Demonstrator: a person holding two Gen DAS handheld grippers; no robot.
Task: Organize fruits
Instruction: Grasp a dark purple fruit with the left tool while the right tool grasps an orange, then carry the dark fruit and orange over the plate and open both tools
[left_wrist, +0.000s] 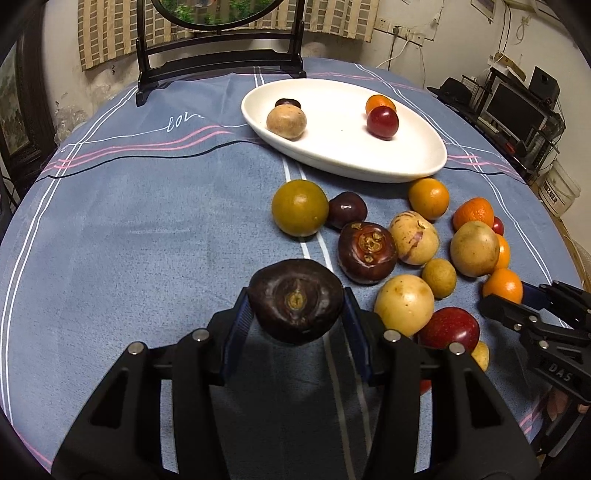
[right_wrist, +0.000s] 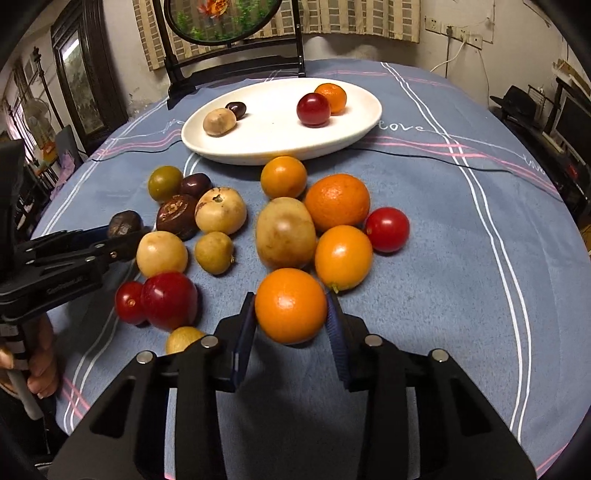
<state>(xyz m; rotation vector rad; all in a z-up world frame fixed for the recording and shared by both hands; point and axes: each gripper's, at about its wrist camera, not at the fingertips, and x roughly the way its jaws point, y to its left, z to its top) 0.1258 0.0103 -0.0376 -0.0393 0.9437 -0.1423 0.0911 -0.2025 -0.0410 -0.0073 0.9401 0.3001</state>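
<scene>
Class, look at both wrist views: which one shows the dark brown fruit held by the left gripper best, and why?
The left wrist view. There the dark brown fruit sits close and central, clamped in the left gripper, its stem scar visible. In the right wrist view it is small at the left edge, partly hidden behind that gripper's fingers.
</scene>
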